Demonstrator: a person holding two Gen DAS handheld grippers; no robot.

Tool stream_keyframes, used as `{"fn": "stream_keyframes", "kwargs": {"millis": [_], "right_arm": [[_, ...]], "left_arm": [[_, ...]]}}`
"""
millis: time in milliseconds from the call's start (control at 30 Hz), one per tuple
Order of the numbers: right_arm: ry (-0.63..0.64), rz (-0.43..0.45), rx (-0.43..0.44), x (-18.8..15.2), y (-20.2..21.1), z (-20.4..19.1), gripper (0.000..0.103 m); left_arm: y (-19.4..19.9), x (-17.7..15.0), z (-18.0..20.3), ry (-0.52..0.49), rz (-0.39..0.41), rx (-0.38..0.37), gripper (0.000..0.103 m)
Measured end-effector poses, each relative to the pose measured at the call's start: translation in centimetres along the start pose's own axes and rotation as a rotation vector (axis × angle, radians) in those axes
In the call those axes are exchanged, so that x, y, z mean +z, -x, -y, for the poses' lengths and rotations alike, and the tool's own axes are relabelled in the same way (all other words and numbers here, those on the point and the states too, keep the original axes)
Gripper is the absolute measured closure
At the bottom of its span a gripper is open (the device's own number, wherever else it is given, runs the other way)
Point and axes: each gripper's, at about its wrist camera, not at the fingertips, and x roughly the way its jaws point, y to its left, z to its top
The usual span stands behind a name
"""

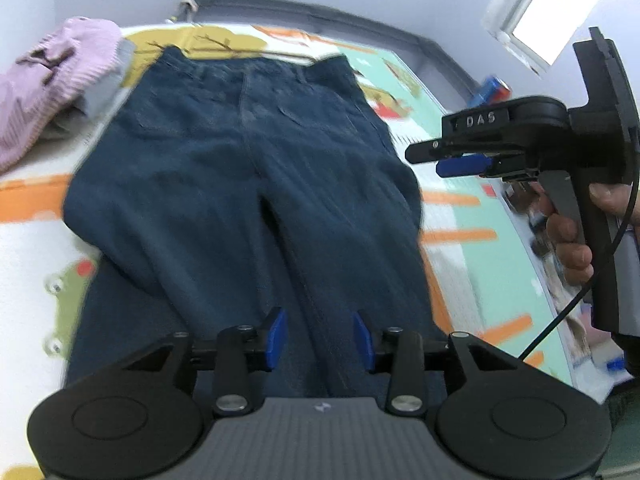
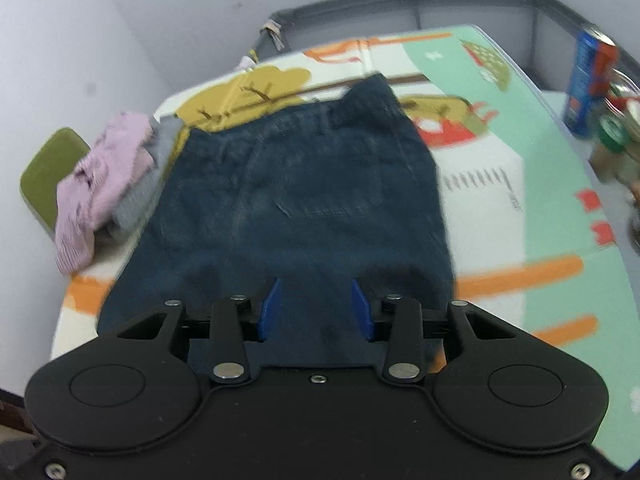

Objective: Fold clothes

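— Jeans (image 1: pixel 248 184), dark blue denim, fill the middle of the left wrist view. They lie flat on a printed play mat (image 1: pixel 452 216), waistband at the far end, the two legs running down toward the camera.

— And the left gripper (image 1: pixel 320 336)?

— It hovers over the legs with its blue pads (image 1: pixel 278 338) parted to a moderate gap. Only denim shows through the gap, and the pads press on nothing, so it holds nothing.

— What else shows in that view?

— A pink knit garment (image 1: pixel 52 92) is heaped on grey cloth at the mat's far left, just beside the jeans' hip. On the right, the right gripper (image 1: pixel 440 160) appears side-on above the mat's edge, and a hand (image 1: pixel 572 240) wraps its grip. From that angle its jaw gap cannot be read.

— Then the right wrist view?

— Same jeans (image 2: pixel 296 208), seen with the waistband far and the seat and a back pocket in the middle. The right gripper (image 2: pixel 316 312) hangs over the near part of the denim, its blue pads (image 2: pixel 268 312) standing apart at a middling width with nothing pinched between them.

— Surroundings?

— The pink knit garment (image 2: pixel 100 184) sits at the left, with a green chair seat (image 2: pixel 48 168) behind it. A blue can (image 2: pixel 588 84) stands at the far right among blurred items.
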Motion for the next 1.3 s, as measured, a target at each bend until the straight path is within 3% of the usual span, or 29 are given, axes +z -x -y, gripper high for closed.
{"fn": "stream_keyframes", "kwargs": {"millis": [467, 800, 1100, 1200, 1300], "right_arm": [[0.061, -0.114, -0.002, -10.8, 4.5, 6.6, 0.062], [0.127, -0.182, 0.003, -14.1, 3.8, 6.4, 0.06], [0.142, -0.213, 0.019, -15.9, 2.6, 6.6, 0.06], [0.155, -0.226, 0.018, -16.6, 2.2, 6.7, 0.06], [0.162, -0.233, 0.011, -17.2, 1.8, 6.8, 0.061]], "left_arm": [[-1.8, -7.0, 5.5, -0.064, -0.107, -0.027, 0.057], [-2.3, -10.2, 7.3, -0.062, -0.153, -0.001, 0.053], [-2.5, -12.3, 8.4, -0.069, -0.141, 0.026, 0.052], [-2.3, -12.7, 8.8, -0.077, -0.133, 0.023, 0.056], [-2.2, -13.1, 9.0, -0.073, -0.136, 0.009, 0.074]]}}
